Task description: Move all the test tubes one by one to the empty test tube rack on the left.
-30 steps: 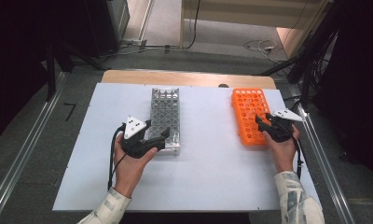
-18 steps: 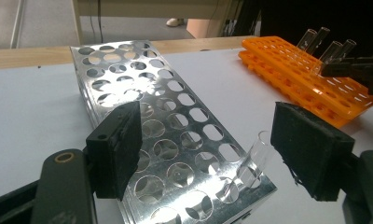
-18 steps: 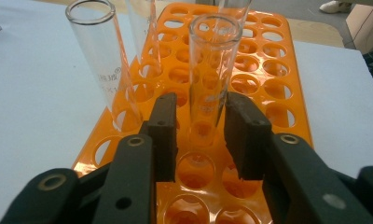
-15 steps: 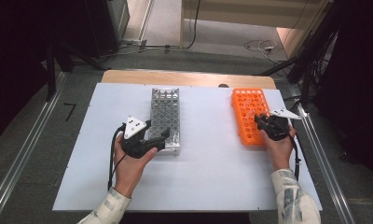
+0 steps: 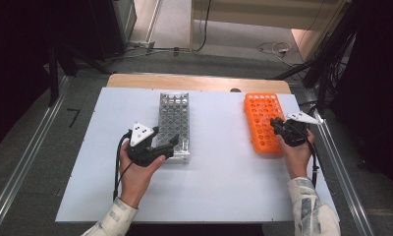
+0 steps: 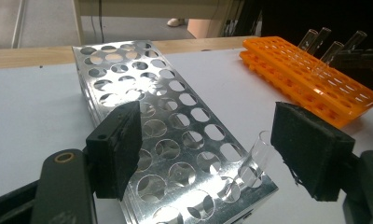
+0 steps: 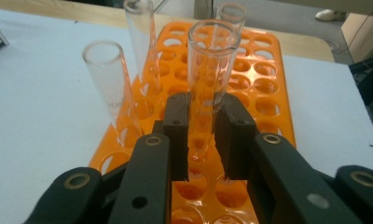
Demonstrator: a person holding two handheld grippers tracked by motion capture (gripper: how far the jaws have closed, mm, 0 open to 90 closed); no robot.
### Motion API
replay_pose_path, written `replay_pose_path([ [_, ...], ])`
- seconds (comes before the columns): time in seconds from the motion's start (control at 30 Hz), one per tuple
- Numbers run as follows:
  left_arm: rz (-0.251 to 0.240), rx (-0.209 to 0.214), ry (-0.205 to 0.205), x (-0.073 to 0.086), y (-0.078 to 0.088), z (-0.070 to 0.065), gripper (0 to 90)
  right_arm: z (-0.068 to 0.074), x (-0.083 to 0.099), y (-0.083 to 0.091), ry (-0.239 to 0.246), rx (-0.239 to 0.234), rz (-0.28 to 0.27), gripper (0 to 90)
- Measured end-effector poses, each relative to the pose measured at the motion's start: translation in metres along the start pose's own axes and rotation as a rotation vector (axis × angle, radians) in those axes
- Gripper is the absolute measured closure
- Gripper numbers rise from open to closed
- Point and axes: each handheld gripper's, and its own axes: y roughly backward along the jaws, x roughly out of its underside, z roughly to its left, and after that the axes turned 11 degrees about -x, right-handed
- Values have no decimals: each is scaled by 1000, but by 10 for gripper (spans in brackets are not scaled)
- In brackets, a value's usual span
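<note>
Your right gripper point(image 7: 202, 140) has just been closing, and its jaws now clamp a clear glass tube point(image 7: 208, 79) low on its shaft. The tube stands nearly upright in the orange rack point(image 7: 264, 88), its open mouth well above the pads and its bottom end just over a hole, so the way out is along its long axis: straight up. Three more tubes point(image 7: 111, 81) stand close behind and to the side in the same rack, so a sideways tilt would likely knock them.

Your left gripper point(image 6: 208, 149) rests with its jaws apart over the near end of the metal rack point(image 6: 142, 84), holding nothing. One tube point(image 6: 257, 156) already leans in a corner hole there, just inside the right-hand pad.

In the high view the metal rack point(image 5: 174, 118) lies to the left of the orange rack point(image 5: 262, 120), well apart across the white table point(image 5: 219, 187). Your right hand point(image 5: 295, 150) has the tube, so I judge the carry goes leftward once it clears.
</note>
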Motion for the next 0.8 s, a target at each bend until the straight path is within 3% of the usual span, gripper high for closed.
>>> replay_pose_path([
  [0.4, -4, 2, -1, -1, 1, -1, 243, 8, -11, 24, 18, -1, -30, 732],
  [0.8, -12, 18, -8, -3, 4, -3, 242, 32, 0, 46, 54, -65, -28, 732],
])
